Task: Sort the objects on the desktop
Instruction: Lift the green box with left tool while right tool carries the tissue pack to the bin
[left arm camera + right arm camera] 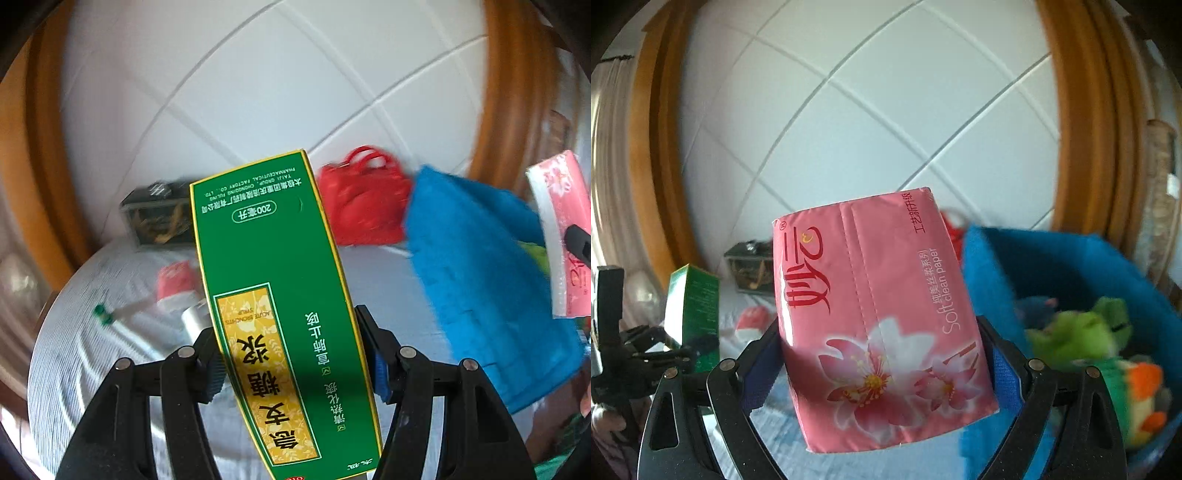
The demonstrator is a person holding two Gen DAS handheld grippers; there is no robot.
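The green medicine box (280, 306) is sitting clamped between the two fingers of the left gripper (291, 365), lifted clear of the table and tilting a little to the left, its printed face turned toward the camera and reading upside down. The pink tissue pack (879, 317) is being held the same way in the right gripper (882, 365), the fingers pressing on its two sides, with the flower print at the near end. From the right wrist view the green box is showing at the far left, well apart from the tissue pack. Below both, the table covered in a pale striped cloth (110, 354) is carrying a blue fabric basket (1056, 266) to the right, and a green stuffed toy (1082, 336) is lying inside it. A red bag (362, 199) is standing just beside the basket's left edge, and a dark box (159, 214) is resting further left at the back. A small red and white object (177, 284) is lying blurred on the cloth, too smeared to name.
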